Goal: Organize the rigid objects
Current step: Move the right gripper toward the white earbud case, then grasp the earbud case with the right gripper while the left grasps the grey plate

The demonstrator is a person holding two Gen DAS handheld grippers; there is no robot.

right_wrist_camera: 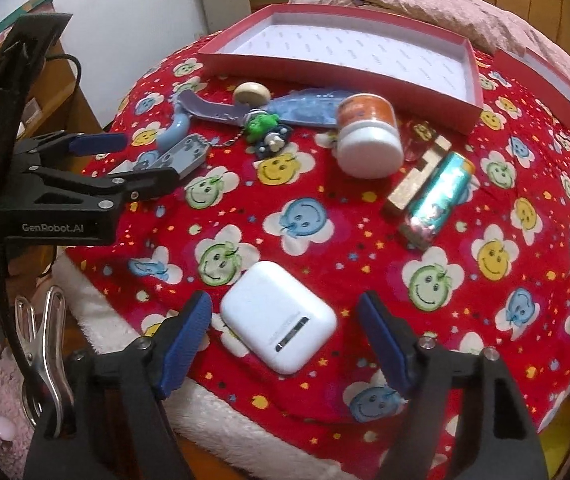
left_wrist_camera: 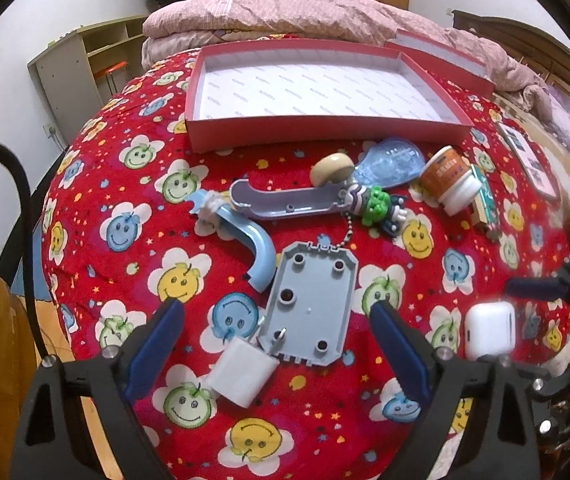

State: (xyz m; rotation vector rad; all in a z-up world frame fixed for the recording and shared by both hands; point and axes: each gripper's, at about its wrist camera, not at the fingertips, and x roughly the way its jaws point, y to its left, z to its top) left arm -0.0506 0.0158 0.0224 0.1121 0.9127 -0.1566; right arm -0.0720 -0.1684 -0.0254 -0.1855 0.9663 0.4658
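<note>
My left gripper (left_wrist_camera: 275,320) hangs open over a grey studded plate (left_wrist_camera: 309,308) and a white charger plug (left_wrist_camera: 241,376); its blue pads touch neither. In the right wrist view my right gripper (right_wrist_camera: 285,308) stands open astride a white earbud case (right_wrist_camera: 277,316), with a small gap on each side. The same case (left_wrist_camera: 489,332) shows blurred at the right of the left wrist view. An empty red box (left_wrist_camera: 325,130) lies beyond the clutter, seen again as the box (right_wrist_camera: 325,66). The left gripper (right_wrist_camera: 125,160) reaches in from the left over the grey plate (right_wrist_camera: 189,152).
Between the grippers and the box lie a blue curved piece (left_wrist_camera: 261,248), a purple-grey board (left_wrist_camera: 285,204), a green keychain figure (left_wrist_camera: 377,204), a beige knob (left_wrist_camera: 331,168) and an orange jar (right_wrist_camera: 369,136). A wooden puzzle (right_wrist_camera: 417,176), a shiny tube (right_wrist_camera: 441,200) and a metal clip (right_wrist_camera: 45,340) are nearby.
</note>
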